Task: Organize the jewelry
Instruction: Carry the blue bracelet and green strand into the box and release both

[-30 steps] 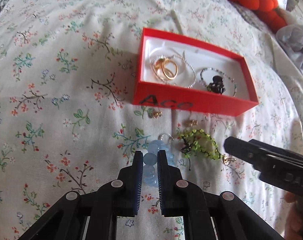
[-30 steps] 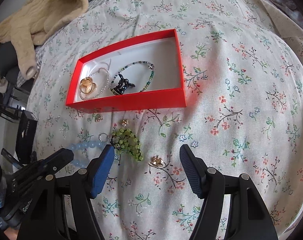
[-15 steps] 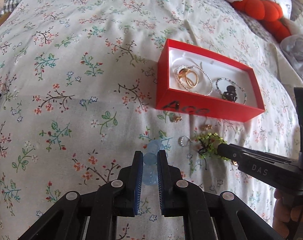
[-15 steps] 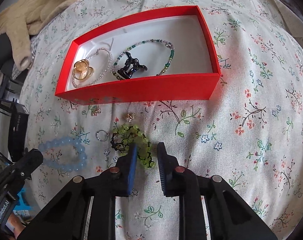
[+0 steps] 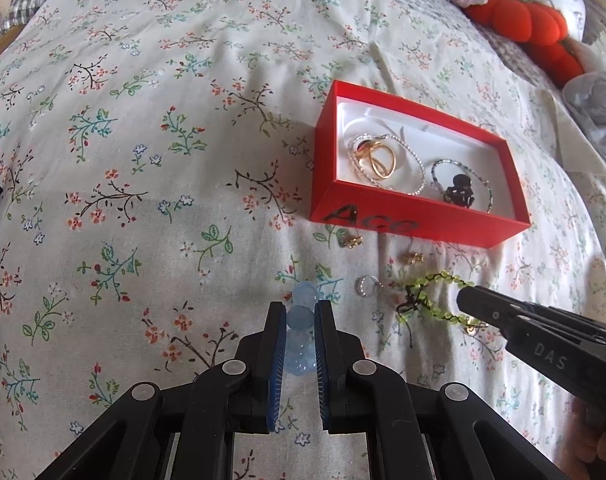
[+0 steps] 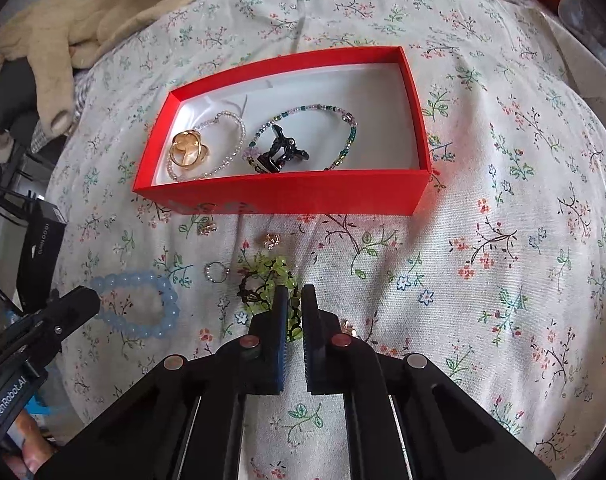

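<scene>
A red box (image 5: pixel 407 222) (image 6: pixel 287 196) lies on the floral bedspread, holding gold rings (image 6: pixel 188 149), a pearl bracelet (image 6: pixel 227 142), a multicoloured bead bracelet (image 6: pixel 343 140) and a black clip (image 6: pixel 281 154). My left gripper (image 5: pixel 299 322) is shut on the pale blue bead bracelet (image 5: pixel 301 312) (image 6: pixel 143 304). My right gripper (image 6: pixel 293 306) (image 5: pixel 469 298) is shut on the green bead bracelet (image 6: pixel 269 276) (image 5: pixel 435 292). A silver ring (image 6: pixel 214 271) (image 5: pixel 367 285) and small gold earrings (image 6: pixel 271 239) (image 5: pixel 413 257) lie loose before the box.
Another gold earring (image 5: pixel 351 242) (image 6: pixel 206 227) lies near the box's front. A small gold piece (image 6: pixel 347 326) lies by my right fingers. A beige knit garment (image 6: pixel 83 12) and an orange plush toy (image 5: pixel 531 28) lie at the bed's far edges.
My right gripper has moved in and closed from wide open onto the green bracelet. My left gripper has stayed shut on the blue bracelet and pulled back from the box.
</scene>
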The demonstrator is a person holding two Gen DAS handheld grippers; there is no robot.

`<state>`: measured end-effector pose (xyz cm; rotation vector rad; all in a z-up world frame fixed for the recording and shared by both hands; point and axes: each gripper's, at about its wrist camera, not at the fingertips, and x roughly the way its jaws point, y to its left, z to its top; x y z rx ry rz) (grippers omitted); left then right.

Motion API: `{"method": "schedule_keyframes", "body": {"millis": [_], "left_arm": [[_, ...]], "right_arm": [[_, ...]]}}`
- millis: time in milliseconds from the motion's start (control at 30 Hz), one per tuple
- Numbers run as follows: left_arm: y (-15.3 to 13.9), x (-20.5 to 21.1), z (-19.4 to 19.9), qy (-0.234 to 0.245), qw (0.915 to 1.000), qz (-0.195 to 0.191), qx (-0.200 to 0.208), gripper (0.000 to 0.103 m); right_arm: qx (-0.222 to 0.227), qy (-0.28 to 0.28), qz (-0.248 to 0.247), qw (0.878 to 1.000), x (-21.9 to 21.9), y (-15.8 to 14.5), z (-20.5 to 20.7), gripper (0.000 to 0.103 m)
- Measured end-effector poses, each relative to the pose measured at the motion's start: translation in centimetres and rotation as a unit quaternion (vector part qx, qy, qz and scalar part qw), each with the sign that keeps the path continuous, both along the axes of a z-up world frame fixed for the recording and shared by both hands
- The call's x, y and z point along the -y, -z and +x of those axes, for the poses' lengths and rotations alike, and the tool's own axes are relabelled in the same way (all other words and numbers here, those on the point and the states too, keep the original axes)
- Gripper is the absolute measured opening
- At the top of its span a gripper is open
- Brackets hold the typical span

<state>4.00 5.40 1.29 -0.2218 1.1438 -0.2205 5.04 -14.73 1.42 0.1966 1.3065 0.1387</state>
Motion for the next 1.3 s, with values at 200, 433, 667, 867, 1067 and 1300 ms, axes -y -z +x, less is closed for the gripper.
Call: {"method": "schedule_keyframes", "body": {"millis": [200,433,667,867,1067,1300], "left_arm": [[-0.9,0.1,-0.1,-0.003,0.9999,-0.012,0.011,0.009],[-2.8,0.2,0.1,-0.007,0.9982,-0.048,0.035,0.009],[-4.0,0.8,0.9,-0.003,0.9954,-0.080,0.052,0.009],[-6.1,2.6,1.1,0.012,0.9899,-0.101,0.099,0.009],[-7.1,4.4,2.0,0.029,0.9827,-0.118,0.140,0.009],[-6.4,6.4,4.1,0.054,0.9747,-0.139,0.167,0.009]], "right_arm": [[0.024,0.003,0.014,1.000,0.6,-1.9,-0.8,0.006],[0.060,0.011,0.044,0.997,1.9,-5.0,-1.4,0.006],[0.100,0.018,0.046,0.994,2.6,-7.6,-1.2,0.006],[0.130,0.017,0.041,0.991,2.6,-9.3,-0.4,0.006],[0.165,0.030,0.056,0.984,3.1,-10.9,0.9,0.006],[0.169,0.055,0.058,0.982,4.0,-10.4,2.3,0.007]]}}
